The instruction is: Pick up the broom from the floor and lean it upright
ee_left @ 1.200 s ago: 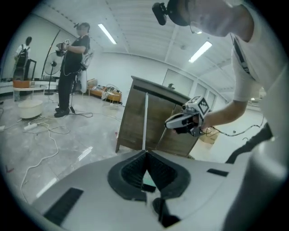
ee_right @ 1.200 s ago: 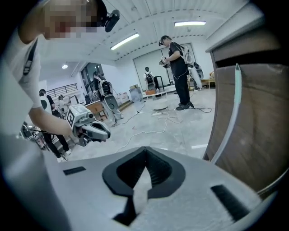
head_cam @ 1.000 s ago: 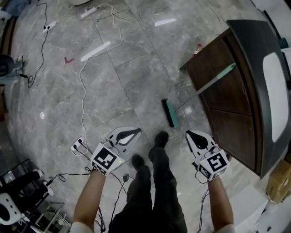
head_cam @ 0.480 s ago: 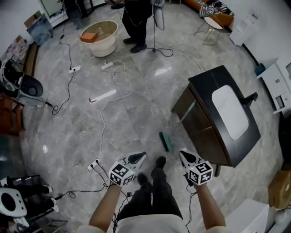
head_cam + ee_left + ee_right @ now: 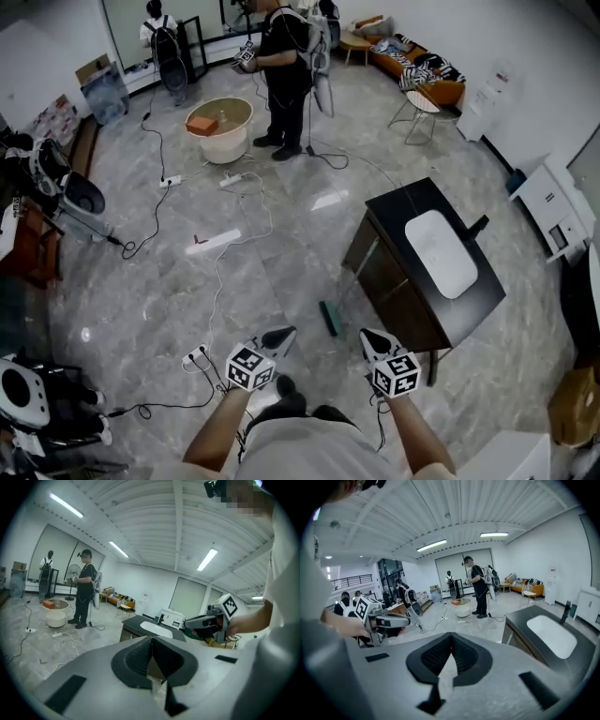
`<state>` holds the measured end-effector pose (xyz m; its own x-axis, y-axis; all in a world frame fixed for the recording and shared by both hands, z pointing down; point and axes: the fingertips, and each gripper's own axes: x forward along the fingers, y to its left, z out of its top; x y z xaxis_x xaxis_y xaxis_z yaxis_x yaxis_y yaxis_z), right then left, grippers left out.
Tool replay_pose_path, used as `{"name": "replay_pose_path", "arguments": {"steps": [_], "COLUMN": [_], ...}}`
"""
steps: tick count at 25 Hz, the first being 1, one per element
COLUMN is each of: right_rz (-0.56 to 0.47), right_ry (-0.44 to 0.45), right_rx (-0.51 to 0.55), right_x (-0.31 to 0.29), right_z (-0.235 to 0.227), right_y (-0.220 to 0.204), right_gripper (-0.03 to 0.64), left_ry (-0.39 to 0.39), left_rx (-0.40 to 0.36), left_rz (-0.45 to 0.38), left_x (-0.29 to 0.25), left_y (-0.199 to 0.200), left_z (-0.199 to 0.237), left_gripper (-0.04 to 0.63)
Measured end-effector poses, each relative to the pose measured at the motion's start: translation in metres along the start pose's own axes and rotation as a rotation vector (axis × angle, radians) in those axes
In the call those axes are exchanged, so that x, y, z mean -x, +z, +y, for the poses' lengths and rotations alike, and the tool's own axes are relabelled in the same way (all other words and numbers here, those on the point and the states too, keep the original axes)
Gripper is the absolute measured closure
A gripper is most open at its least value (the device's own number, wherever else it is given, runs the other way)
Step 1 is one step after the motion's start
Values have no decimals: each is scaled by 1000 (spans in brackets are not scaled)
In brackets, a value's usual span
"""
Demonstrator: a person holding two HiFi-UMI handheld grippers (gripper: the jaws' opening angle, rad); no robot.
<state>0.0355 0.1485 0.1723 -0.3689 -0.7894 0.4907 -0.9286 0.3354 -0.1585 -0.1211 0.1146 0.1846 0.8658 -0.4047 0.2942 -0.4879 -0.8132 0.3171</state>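
Broom at a slant beside the dark sink cabinet: green head down on the grey marble floor, just off the cabinet's near-left corner, thin handle tilted up against the cabinet's front face. Leaning, not lying flat.

Near the bottom edge of the head view, either side of the person's legs, left hand-held gripper and right hand-held gripper. Both held out in front of the body, both pointing toward the broom, neither touching it. Broom head between the two tips and a little beyond them. Jaws of each hand-held gripper pressed together, pads meeting at the tip, nothing clamped between them. Marker cubes facing up behind the jaws.

White basin set in the cabinet's top. Across the floor, a white cable snaking from a power strip near the left hand-held gripper toward a round tub at the far side, with a second person standing next to it.
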Motion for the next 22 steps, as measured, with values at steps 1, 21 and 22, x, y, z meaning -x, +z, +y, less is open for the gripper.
{"name": "replay_pose_path", "arguments": {"steps": [1, 21, 22], "right_rz": [-32, -149, -147], "right_ry": [-17, -35, -33], "right_rx": [19, 5, 3], "right_x": [15, 214, 215], "right_z": [-2, 14, 17], "right_y": [4, -23, -24], "right_gripper": [617, 617, 615], "left_ry": [-3, 15, 19], "left_rx": [-9, -88, -93], "left_rz": [-10, -53, -58], "left_x": [4, 64, 68], "left_y": [1, 14, 17], "left_z": [-13, -191, -194], "left_gripper": [586, 586, 586]}}
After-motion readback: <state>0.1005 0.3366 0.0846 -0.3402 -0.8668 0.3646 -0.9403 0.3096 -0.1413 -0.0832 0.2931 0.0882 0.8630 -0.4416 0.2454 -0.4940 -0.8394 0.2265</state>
